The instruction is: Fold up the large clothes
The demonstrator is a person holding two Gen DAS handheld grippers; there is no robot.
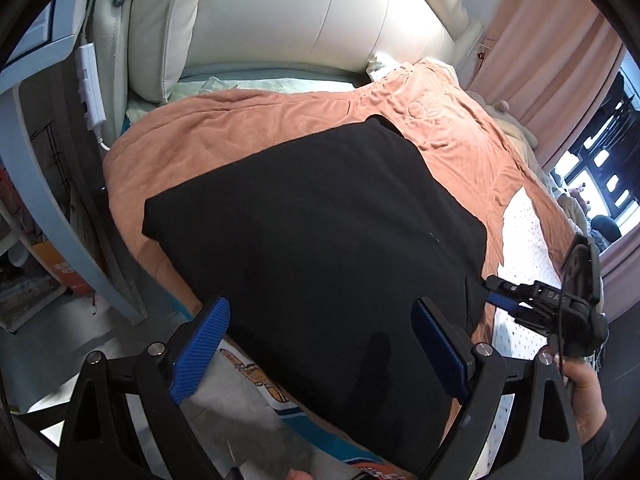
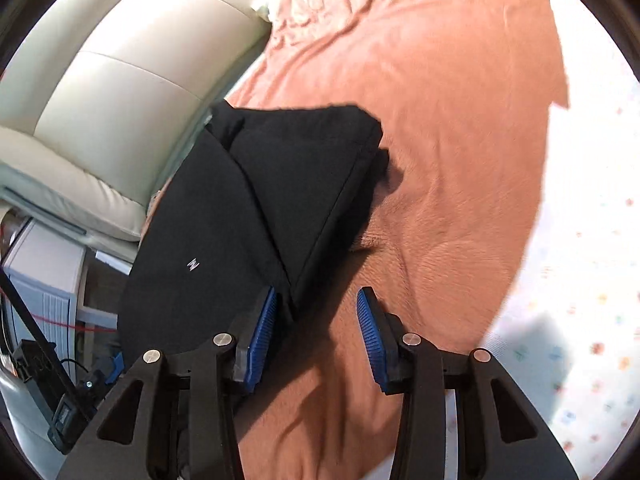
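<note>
A: The black garment (image 1: 320, 232) lies folded flat on the orange-brown blanket (image 1: 240, 128) that covers the bed, toward the bed's near left corner as the left wrist camera sees it, with one end hanging past the near edge.

B: And the left gripper (image 1: 320, 352)?

A: It hovers over that near end with its blue pads (image 1: 200, 352) spread wide. Black cloth shows in the space between them, but neither pad presses on it.

B: The right wrist view shows more of the folding. A top layer of the garment is turned over the lower one, its stitched hem running diagonally, and a small white mark (image 2: 193, 266) sits on the lower layer.

A: Where is the right gripper (image 2: 318, 336) in that?

B: At the garment's near corner. Its jaws stand partly apart. The left pad (image 2: 262, 340) is right against the edge of the black cloth; the right pad (image 2: 372, 340) is over bare blanket. Nothing is pinched between them.

A: From the left camera, the right gripper (image 1: 496, 292) reaches in from the bed's right side, its tips at the garment's right edge, with a hand (image 1: 582, 392) gripping the handle behind it.

B: Past the blanket's right edge a white sheet with small coloured dots (image 2: 592, 280) is exposed.

A: A cream padded headboard (image 1: 300, 20) stands along the far edge of the bed, pink curtains (image 1: 552, 72) to its right.
</note>
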